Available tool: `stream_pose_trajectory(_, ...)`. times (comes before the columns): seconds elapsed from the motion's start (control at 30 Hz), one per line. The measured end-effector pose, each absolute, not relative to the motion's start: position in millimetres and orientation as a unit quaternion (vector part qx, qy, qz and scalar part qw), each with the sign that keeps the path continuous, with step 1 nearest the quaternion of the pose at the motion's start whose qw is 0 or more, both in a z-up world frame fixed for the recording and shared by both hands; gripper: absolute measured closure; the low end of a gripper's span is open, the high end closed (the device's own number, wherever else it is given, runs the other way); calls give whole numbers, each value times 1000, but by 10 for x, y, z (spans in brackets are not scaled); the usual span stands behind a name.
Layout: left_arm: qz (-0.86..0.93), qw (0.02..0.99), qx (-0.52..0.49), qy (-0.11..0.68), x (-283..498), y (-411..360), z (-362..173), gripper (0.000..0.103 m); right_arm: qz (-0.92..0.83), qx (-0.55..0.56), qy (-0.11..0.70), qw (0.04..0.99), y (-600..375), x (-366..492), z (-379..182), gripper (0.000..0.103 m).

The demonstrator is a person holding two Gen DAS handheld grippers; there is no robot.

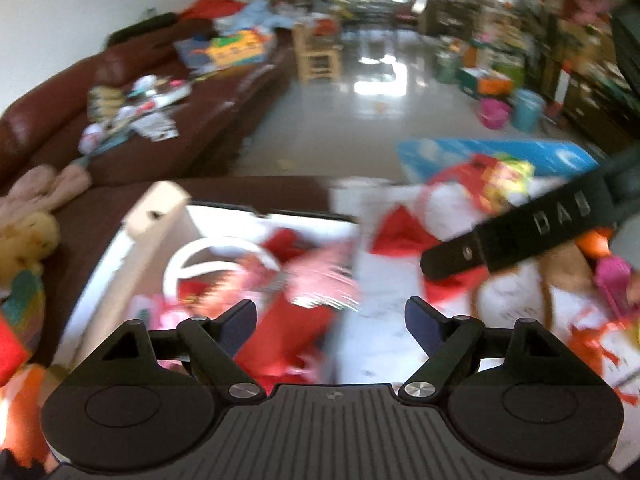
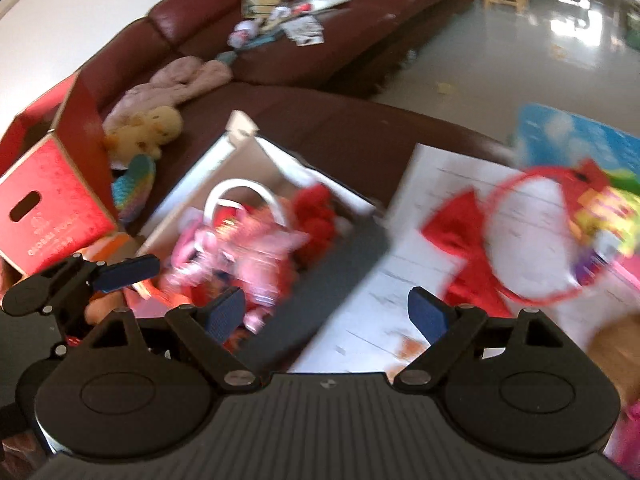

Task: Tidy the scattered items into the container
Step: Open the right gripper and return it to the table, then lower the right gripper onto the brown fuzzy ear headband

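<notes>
Both grippers standing wide and empty, swinging off the box toward the table clutter.

Left gripper [image 1: 330, 320] and right gripper [image 2: 326, 312] are holding nothing. Box [image 2: 244, 148], left of table [image 2: 420, 208], is already holding pink and red items. Red bow [image 2: 460, 236] and red hoop [image 2: 520, 240] are lying on the table, right. Judgement: take the bow at its knot, lift clear of the hoop, drop well inside the box rim.

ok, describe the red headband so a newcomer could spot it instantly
Start at the white tabletop, right of the white box stuffed with pink and red toys. The red headband lies flat there, past the right gripper. It is the only thin red hoop, beside a red bow.
</notes>
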State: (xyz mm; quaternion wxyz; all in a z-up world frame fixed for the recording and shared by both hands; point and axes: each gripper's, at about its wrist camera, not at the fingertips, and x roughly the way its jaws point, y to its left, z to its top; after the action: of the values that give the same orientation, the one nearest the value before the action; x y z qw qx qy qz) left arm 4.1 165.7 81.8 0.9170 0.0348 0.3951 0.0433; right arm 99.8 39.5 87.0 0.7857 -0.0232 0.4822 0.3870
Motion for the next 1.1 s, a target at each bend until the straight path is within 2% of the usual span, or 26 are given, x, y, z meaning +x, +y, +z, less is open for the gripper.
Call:
stream_pose_trajectory(0.27, -24, 894, 76, 440, 71, 971, 343, 13, 312, -7, 507, 803, -337, 1050, 585, 13)
stream_pose_trajectory(0.6, -24, 876, 78, 476, 338, 817, 38, 13, 262, 29, 530, 806, -770, 1204, 339, 18)
stream_pose_trajectory(0.7, -23, 872, 81, 483, 501, 784, -24, 13, 249, 41, 539, 804, -856, 1250, 238, 26)
stream_pose_trajectory(0.77, -25, 868, 76, 490, 612, 762, -94, 13, 236, 56, 551, 798, -921, 1292, 128, 38)
stream_pose_trajectory(0.83, -27, 863, 73, 499, 726, 736, -177, 14, 225, 66, 563, 792, -971, 1322, 17, 45)
stream_pose_trajectory(1.1, -39, 851, 53, 522, 1039, 616, -410, 17, 186, 76, 590, 782, -1129, 1432, -309, 49)
